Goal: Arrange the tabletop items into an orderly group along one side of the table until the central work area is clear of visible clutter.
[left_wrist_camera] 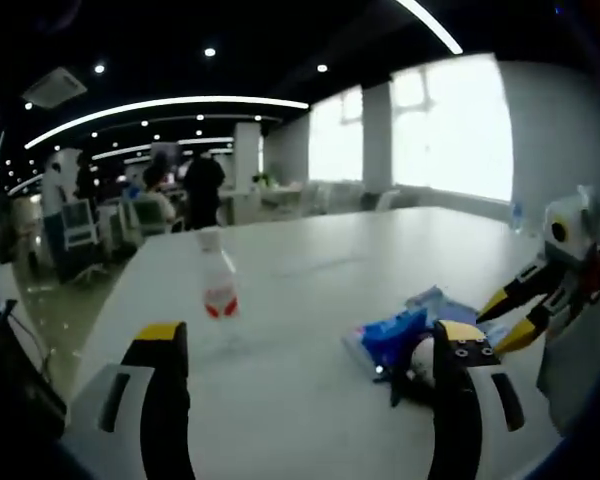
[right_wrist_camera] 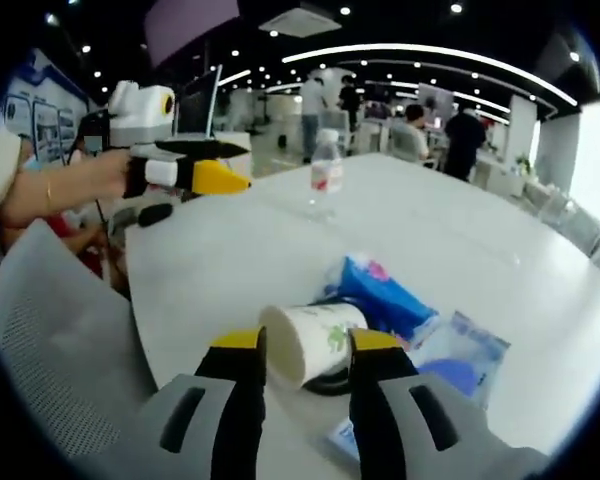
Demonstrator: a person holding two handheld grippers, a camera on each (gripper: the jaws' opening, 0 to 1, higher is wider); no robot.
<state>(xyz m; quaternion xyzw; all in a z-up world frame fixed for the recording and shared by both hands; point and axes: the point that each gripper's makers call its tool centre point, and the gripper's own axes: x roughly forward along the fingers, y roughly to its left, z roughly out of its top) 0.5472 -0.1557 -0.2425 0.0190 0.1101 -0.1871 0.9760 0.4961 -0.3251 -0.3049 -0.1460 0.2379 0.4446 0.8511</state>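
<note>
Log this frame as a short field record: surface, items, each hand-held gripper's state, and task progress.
surface: white table
items: clear water bottle standing upright, apart from the rest; paper cup lying on its side; blue packets clustered beside the cup
left hand-held gripper: open, hovering above the table, holding nothing
right hand-held gripper: jaws either side of the paper cup; grip cannot be confirmed
progress: items not yet grouped along one side
background: people standing and seated at distant desks

Left gripper (left_wrist_camera: 305, 345) jaws spread wide; right gripper (right_wrist_camera: 302, 345) jaws parted, narrower.
</note>
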